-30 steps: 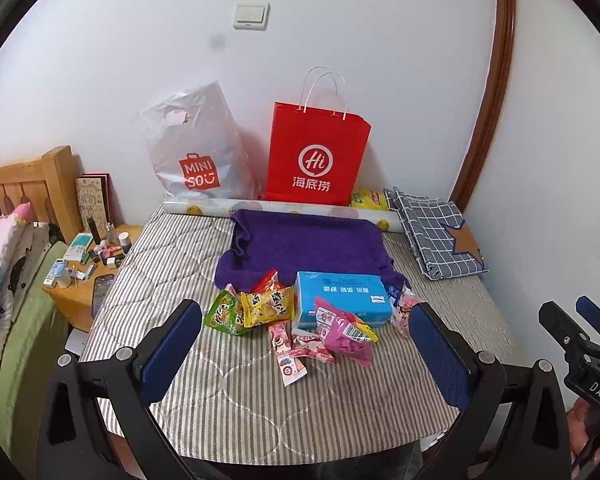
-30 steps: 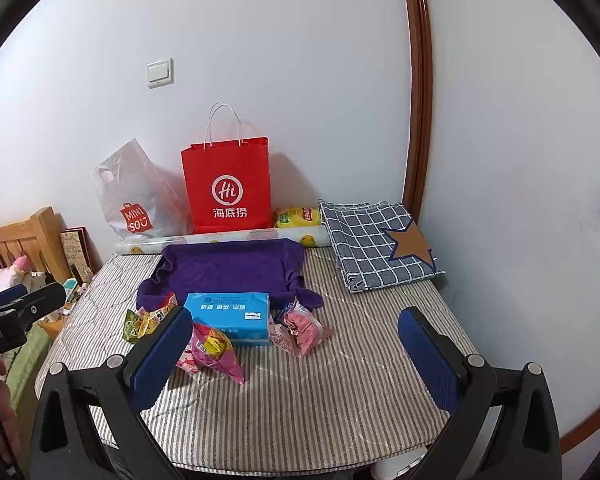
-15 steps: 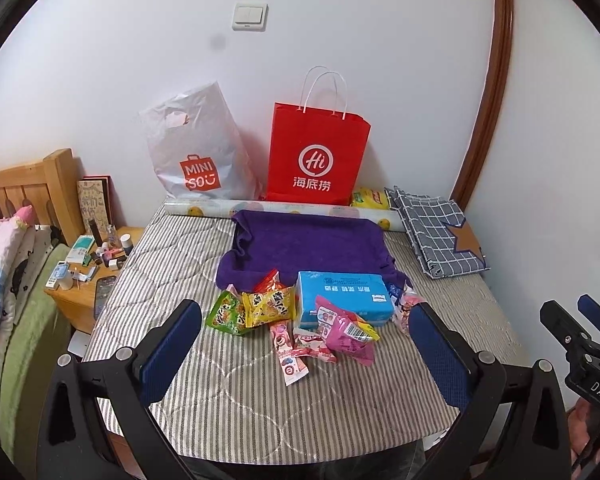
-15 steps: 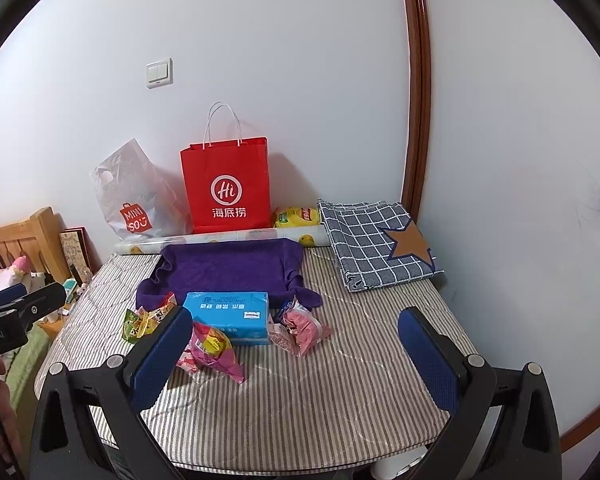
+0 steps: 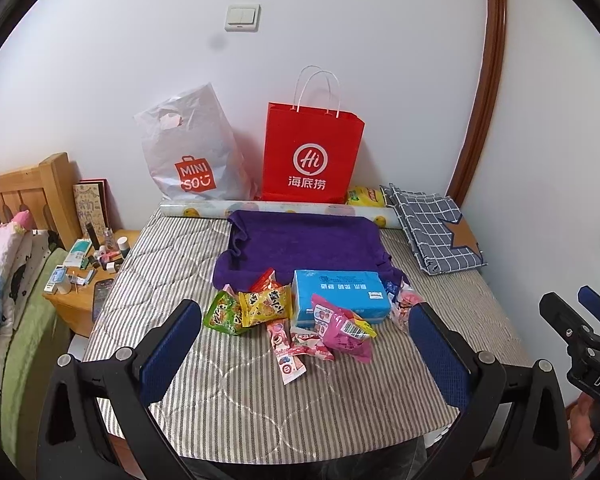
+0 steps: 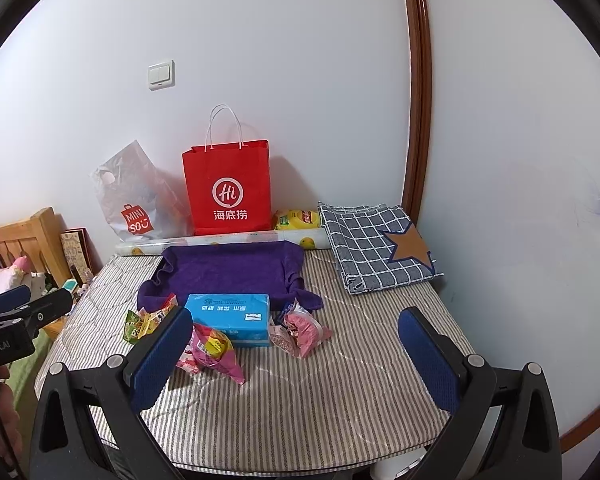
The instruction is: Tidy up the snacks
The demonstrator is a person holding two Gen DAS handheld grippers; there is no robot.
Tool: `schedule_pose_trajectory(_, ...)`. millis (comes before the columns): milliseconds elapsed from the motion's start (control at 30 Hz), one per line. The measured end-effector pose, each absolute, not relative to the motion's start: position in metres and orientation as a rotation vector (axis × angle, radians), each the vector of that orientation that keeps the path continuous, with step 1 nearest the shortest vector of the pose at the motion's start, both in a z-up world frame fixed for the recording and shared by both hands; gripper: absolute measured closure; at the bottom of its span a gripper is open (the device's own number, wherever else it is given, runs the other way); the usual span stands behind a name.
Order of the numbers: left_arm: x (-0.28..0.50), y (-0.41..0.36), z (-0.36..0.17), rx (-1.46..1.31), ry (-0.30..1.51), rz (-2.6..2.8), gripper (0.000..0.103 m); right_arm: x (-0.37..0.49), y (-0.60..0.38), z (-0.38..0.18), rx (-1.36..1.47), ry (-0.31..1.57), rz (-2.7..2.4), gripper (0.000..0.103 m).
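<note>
The snack pile lies dead ahead of the left gripper — nearer than the right gripper — both spread wide, holding nothing.

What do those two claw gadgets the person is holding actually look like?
Each is a black plastic frame with silver screws and two wide-set fingers faced in textured dark blue pads. That goes for the left gripper and the right gripper. White lettering marks their bodies: "DAS" shows on the right one, "nRobot.AI" on the left. No cables or sleeves show.
</note>
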State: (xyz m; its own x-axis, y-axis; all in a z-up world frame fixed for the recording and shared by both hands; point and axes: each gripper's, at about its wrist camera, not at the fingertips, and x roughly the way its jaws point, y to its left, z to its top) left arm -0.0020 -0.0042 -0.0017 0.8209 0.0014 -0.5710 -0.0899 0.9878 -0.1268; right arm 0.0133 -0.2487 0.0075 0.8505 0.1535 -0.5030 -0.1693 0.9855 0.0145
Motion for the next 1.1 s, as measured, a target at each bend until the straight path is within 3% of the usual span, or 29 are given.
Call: schedule_pose_trajectory(1100, -0.016, 0.000, 0.012, -0.147, 0.576, 0.055, 0.001, 0.002, -0.247, 0.011, -0.026, 0.512, 0.207, 0.000)
